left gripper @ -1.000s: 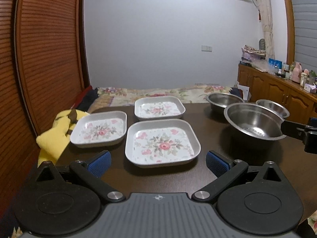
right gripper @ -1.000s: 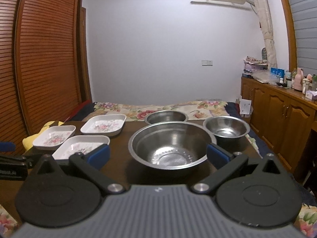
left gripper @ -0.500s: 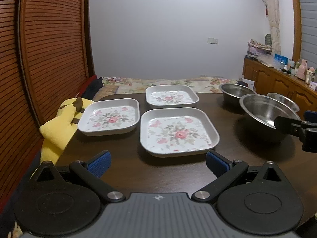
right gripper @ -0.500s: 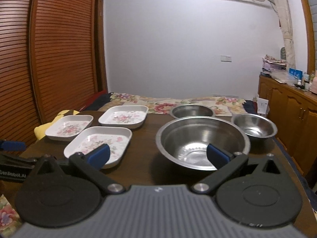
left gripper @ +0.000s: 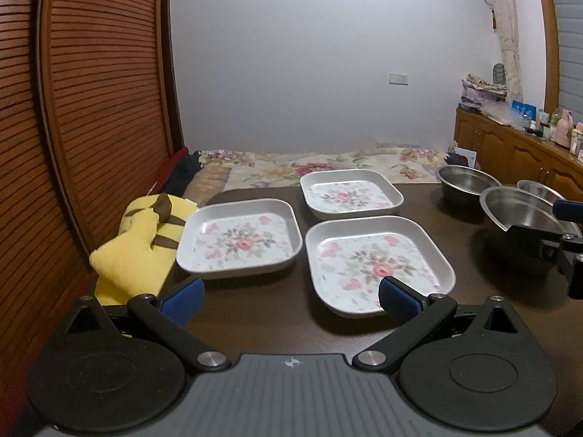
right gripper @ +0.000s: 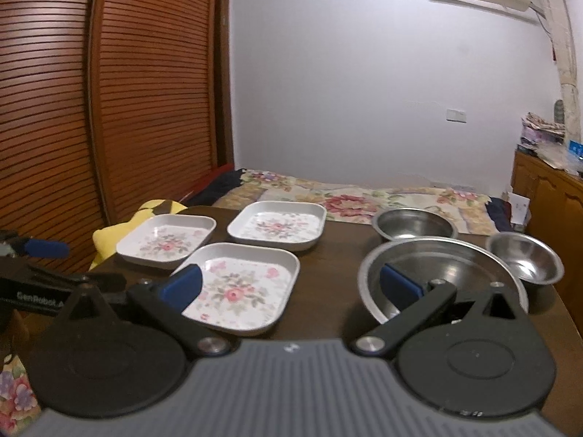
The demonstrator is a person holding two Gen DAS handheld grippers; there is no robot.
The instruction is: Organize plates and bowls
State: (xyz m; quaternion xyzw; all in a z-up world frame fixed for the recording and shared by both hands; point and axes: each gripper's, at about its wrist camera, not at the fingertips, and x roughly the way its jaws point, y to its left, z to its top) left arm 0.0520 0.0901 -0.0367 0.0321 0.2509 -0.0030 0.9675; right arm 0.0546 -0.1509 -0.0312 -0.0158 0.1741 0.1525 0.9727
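Three white square plates with pink flower prints lie on the dark wooden table [left gripper: 255,324]: a near one [left gripper: 375,258] [right gripper: 240,287], a left one [left gripper: 238,240] [right gripper: 165,240] and a far one [left gripper: 349,196] [right gripper: 278,225]. To their right stand three steel bowls: a large one [right gripper: 441,269] [left gripper: 524,215], a middle one [right gripper: 413,224] [left gripper: 464,184] behind it, and a small one [right gripper: 524,258] [left gripper: 537,189]. My left gripper [left gripper: 289,296] is open, low over the table before the plates. My right gripper [right gripper: 289,284] is open, between the near plate and the large bowl.
A yellow plush toy [left gripper: 140,240] lies at the table's left edge, beside a slatted wooden door [left gripper: 91,109]. A bed with a floral cover [left gripper: 320,167] lies beyond the table. Wooden cabinets [left gripper: 524,153] carrying bottles run along the right wall.
Both grippers have swung left. In the left wrist view the plates have slid right and closer. In the right wrist view the large bowl has moved from the centre to the right.
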